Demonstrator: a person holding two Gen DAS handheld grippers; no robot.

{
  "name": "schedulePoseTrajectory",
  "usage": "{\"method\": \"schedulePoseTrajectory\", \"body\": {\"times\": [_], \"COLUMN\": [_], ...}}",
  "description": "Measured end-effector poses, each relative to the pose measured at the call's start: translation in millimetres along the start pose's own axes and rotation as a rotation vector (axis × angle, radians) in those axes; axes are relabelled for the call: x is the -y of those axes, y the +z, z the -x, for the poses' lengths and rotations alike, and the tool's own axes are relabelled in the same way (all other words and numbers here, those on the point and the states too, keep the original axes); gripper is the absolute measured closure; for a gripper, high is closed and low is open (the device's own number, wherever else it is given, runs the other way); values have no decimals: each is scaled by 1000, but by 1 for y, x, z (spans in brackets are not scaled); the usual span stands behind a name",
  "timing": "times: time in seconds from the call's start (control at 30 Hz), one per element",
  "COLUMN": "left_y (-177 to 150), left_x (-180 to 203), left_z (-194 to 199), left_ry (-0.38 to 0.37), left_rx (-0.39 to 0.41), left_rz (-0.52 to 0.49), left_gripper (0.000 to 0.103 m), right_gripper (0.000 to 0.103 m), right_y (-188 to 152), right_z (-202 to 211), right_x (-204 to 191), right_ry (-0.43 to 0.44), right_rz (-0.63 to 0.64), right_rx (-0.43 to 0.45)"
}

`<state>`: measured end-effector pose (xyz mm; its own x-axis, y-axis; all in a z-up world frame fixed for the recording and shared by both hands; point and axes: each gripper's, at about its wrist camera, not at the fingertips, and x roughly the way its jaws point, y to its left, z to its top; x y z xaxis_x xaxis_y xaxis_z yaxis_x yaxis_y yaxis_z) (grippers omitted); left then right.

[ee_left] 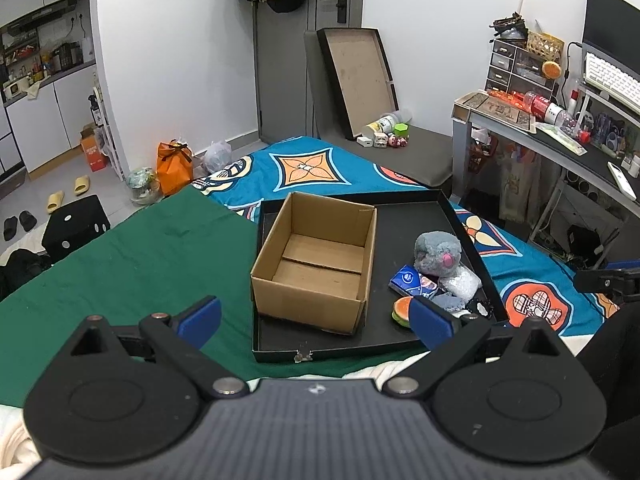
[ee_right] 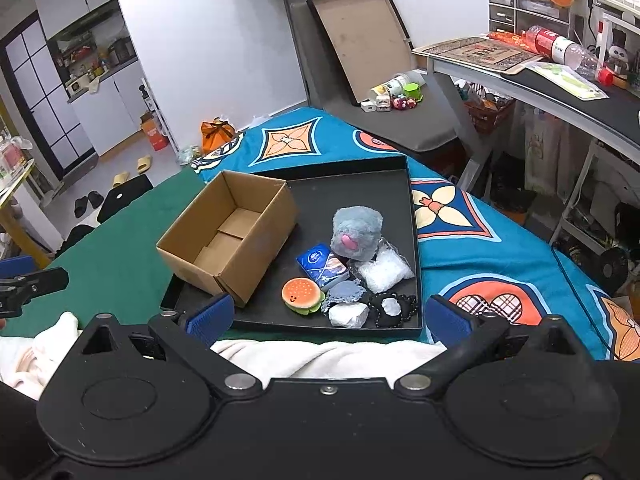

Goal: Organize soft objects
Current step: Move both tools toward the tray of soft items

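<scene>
Both hand-held grippers, left (ee_left: 316,318) and right (ee_right: 328,318), hover spread wide and empty near the shallow black tray (ee_right: 400,168) on the bed. Just ahead of them, the fluffy grey plush toy (ee_right: 356,236) and small soft items lie in the tray, beside an empty brown cardboard box (ee_right: 228,236).

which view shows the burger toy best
Right wrist view: the round orange-and-green burger-shaped squishy toy lies fully visible in the black tray. In the left wrist view its right half hides behind a blue finger.

I see a matt corrugated cardboard box (ee_right: 224,240), a fuzzy grey plush toy (ee_right: 357,236), a matt black tray (ee_right: 414,216), and a crinkly clear plastic bag (ee_right: 385,270).
</scene>
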<state>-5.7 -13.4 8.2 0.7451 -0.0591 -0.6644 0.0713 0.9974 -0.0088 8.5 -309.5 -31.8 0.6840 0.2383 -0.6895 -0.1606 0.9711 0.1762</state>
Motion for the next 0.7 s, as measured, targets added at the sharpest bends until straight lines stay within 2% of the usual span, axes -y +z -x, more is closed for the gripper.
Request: {"method": "schedulePoseTrajectory", "body": {"times": [0.7], "left_y": [-2], "left_x": [2], "left_z": [8], "left_ry": [3], "left_rx": [27], "left_rz": [1], "left_gripper": [4], "right_gripper": [0], "right_y": [1], "right_z": [6], "right_x": [1], "right_ry": [-2], "right_rz": [14], "right_rx": [9]}}
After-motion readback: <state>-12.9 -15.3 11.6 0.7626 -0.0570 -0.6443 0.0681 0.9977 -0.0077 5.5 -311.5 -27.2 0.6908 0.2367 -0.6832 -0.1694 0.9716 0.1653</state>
